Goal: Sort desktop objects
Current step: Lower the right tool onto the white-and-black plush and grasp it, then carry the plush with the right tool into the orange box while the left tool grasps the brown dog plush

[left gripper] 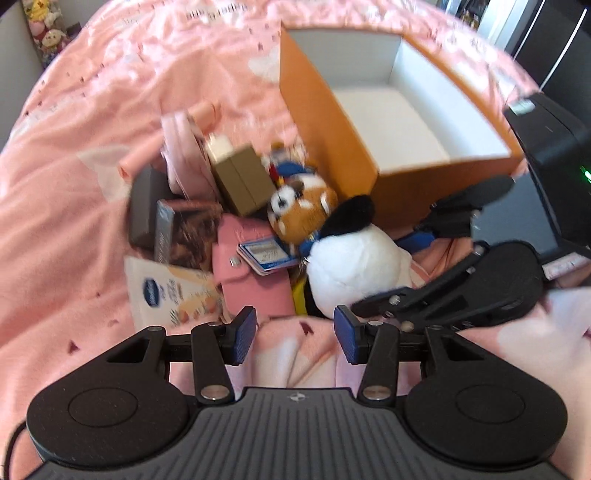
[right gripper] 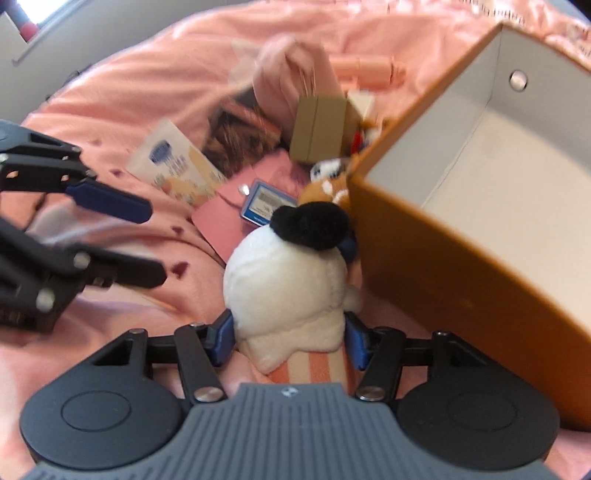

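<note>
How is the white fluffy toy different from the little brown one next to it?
The white plush toy looks bigger than the brown plush toy. The white plush toy is white with a black ear, while the brown plush toy is orange-brown with white face patches. The white plush toy sits between the right gripper's fingers; the brown plush toy has no gripper around it. Both are soft toys lying beside the orange box.

A home bedroom, shown by a bed covered in a pink patterned duvet (left gripper: 66,229), plush toys shelved in the corner (left gripper: 46,22), small personal belongings heaped beside an orange box (left gripper: 325,147)
</note>
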`<state>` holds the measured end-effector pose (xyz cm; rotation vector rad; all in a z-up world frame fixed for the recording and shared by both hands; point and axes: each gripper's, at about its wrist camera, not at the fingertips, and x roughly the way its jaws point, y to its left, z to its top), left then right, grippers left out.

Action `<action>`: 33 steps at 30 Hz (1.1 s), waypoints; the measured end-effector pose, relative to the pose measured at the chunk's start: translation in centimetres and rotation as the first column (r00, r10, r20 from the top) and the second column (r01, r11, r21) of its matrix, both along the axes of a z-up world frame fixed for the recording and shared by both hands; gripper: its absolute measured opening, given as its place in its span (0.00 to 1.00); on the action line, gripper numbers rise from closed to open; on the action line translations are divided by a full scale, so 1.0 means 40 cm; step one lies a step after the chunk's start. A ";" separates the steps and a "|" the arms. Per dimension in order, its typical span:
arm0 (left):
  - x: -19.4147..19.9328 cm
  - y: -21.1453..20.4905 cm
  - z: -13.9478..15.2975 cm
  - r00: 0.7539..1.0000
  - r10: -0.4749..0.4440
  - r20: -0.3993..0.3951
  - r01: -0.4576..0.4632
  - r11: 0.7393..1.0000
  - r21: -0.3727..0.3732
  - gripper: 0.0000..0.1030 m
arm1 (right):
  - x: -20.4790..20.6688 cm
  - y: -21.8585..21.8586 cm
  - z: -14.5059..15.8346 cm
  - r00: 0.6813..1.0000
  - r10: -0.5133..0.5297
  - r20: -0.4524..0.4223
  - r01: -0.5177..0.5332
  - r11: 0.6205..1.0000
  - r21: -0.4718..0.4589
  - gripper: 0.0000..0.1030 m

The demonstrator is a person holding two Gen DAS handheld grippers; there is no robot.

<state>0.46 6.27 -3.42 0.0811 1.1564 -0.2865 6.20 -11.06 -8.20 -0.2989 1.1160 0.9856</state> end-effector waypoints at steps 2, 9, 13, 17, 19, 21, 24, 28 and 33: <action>0.002 0.013 0.031 1.000 0.012 0.028 -0.012 1.000 -0.026 0.53 | -0.004 -0.012 0.037 1.000 0.002 0.017 -0.003 1.000 0.030 0.59; 0.020 0.029 0.101 0.993 0.021 0.113 -0.016 0.999 -0.050 0.53 | -0.020 -0.097 0.215 0.992 -0.047 0.117 0.029 0.988 0.153 0.59; 0.059 0.018 0.091 0.994 0.043 0.102 -0.036 0.997 -0.064 0.54 | 0.004 -0.139 0.315 0.971 -0.142 0.191 0.094 0.966 0.240 0.59; 0.111 0.001 0.060 0.992 0.077 0.096 -0.069 0.994 -0.085 0.57 | 0.075 -0.163 0.348 0.938 -0.256 0.234 0.193 0.946 0.260 0.59; 0.140 -0.010 0.034 0.993 0.089 0.082 -0.081 0.992 -0.100 0.59 | 0.120 -0.164 0.334 0.928 -0.295 0.228 0.237 0.939 0.250 0.59; 0.171 -0.019 0.003 0.993 0.108 0.054 -0.102 0.989 -0.109 0.61 | 0.173 -0.181 0.313 0.918 -0.341 0.201 0.293 0.928 0.231 0.59; 0.204 -0.038 -0.043 0.995 0.096 0.024 -0.093 0.991 -0.099 0.64 | 0.230 -0.193 0.264 0.907 -0.392 0.154 0.360 0.911 0.202 0.60; 0.218 -0.066 -0.096 0.999 0.046 -0.004 -0.046 0.997 -0.055 0.66 | 0.265 -0.208 0.222 0.902 -0.416 0.113 0.393 0.901 0.181 0.60; 0.229 -0.082 -0.138 1.000 -0.009 -0.026 0.008 0.999 -0.031 0.70 | 0.296 -0.211 0.177 0.900 -0.428 0.080 0.414 0.898 0.148 0.60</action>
